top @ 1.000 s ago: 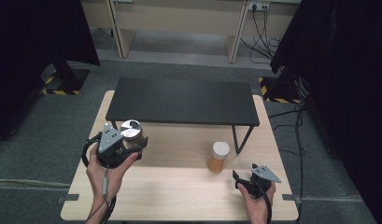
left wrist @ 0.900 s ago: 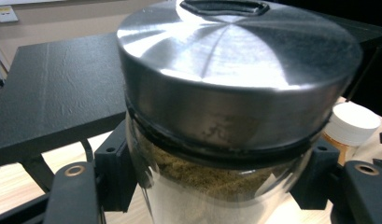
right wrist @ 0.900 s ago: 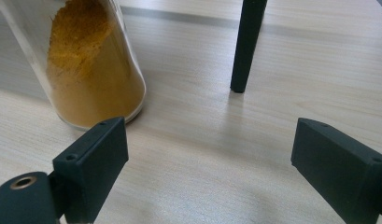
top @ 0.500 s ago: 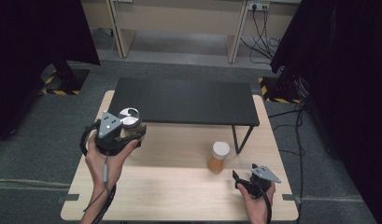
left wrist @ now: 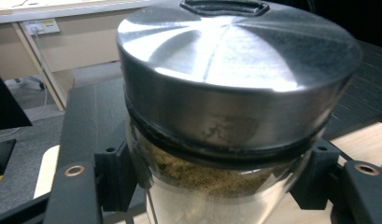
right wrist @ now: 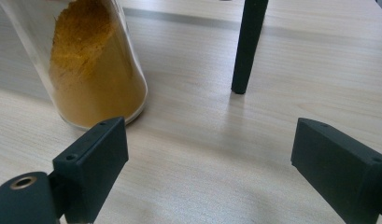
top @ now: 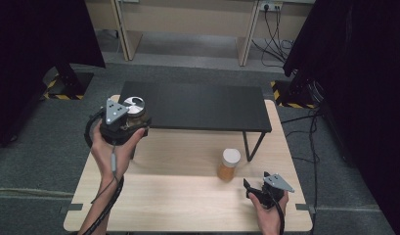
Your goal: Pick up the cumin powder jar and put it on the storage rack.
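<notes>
Holding jar [top: 134,108] clamped in left tongs [top: 131,120] at shelf [top: 207,105] edge, not yet set down; right tongs [top: 258,188] apart, 2nd jar [top: 229,165] on bench [top: 188,196] still to go.

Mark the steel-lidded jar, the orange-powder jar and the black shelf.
steel-lidded jar [left wrist: 235,60], left gripper view, on its lid
orange-powder jar [top: 227,171], high view, on its glass body
black shelf [top: 207,105], high view, on its top board
</notes>
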### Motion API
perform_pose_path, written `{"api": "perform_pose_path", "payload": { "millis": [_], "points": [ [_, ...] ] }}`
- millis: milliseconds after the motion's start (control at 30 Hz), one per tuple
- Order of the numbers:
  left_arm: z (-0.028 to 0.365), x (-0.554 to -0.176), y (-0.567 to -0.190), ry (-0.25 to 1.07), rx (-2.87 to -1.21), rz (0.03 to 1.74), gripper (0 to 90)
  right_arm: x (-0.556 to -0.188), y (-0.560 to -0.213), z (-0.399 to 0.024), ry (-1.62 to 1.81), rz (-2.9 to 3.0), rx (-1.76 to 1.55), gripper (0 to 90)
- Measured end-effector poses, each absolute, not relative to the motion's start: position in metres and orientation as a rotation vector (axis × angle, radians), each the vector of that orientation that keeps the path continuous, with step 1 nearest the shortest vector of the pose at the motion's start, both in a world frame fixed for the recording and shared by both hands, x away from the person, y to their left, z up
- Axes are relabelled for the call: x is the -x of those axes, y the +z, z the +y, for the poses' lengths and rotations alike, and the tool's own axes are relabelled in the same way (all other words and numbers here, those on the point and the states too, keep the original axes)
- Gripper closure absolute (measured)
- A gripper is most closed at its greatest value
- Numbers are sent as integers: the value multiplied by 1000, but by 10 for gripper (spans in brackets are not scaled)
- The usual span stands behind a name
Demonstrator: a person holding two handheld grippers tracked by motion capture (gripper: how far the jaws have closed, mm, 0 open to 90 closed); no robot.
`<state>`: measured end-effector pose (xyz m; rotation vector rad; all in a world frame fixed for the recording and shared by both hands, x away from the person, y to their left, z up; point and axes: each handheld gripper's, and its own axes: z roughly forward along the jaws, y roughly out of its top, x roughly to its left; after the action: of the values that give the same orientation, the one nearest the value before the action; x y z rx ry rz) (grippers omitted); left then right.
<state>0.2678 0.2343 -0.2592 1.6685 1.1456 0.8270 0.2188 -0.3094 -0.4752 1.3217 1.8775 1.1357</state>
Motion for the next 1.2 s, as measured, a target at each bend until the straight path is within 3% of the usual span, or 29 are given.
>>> {"api": "perform_pose_path", "payload": {
  "millis": [1200],
  "points": [
    [226,-321,-274,888,-1638,1262,306,-219,-475,-309,1129,1887,-1306,115]
  ]
}}
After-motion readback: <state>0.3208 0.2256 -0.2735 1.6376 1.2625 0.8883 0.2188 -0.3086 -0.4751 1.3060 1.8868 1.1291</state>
